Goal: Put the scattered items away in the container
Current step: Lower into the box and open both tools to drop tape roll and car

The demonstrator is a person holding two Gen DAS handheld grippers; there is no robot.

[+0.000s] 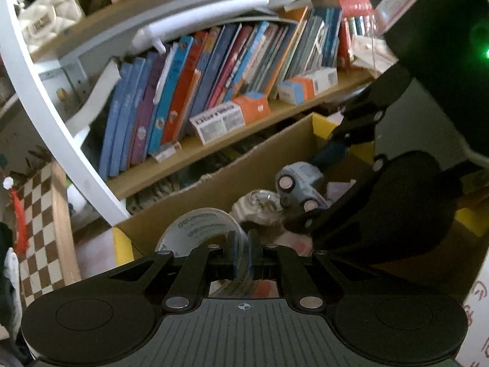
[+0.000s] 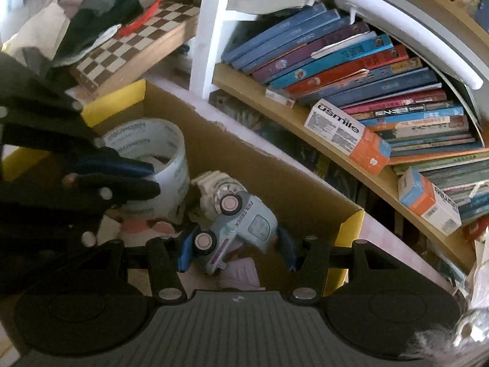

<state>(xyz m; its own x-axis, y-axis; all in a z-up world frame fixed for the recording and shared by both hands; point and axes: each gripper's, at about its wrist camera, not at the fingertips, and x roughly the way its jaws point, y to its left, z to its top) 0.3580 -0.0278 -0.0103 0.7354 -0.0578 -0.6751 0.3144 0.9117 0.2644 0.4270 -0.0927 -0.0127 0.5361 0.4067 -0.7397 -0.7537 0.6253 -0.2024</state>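
A cardboard box (image 2: 275, 165) with yellow flap edges holds several items. My left gripper (image 1: 243, 253) is shut on the rim of a clear tape roll (image 1: 195, 229) over the box; the roll also shows in the right wrist view (image 2: 159, 165) with the left gripper (image 2: 149, 180) on its wall. My right gripper (image 2: 237, 250) is open, its blue pads either side of a pale blue toy truck (image 2: 241, 229) that lies on its side in the box, apparently not touching it. A white wristwatch (image 2: 220, 189) lies beside the truck. The truck (image 1: 301, 180) and watch (image 1: 259, 205) also show in the left wrist view.
A bookshelf (image 2: 351, 159) full of leaning books stands right behind the box, with orange-and-white cartons (image 2: 348, 136) on its edge. A chessboard (image 2: 131, 49) with clothes piled on it lies to the far left. The white shelf upright (image 2: 211, 30) stands near the box's back corner.
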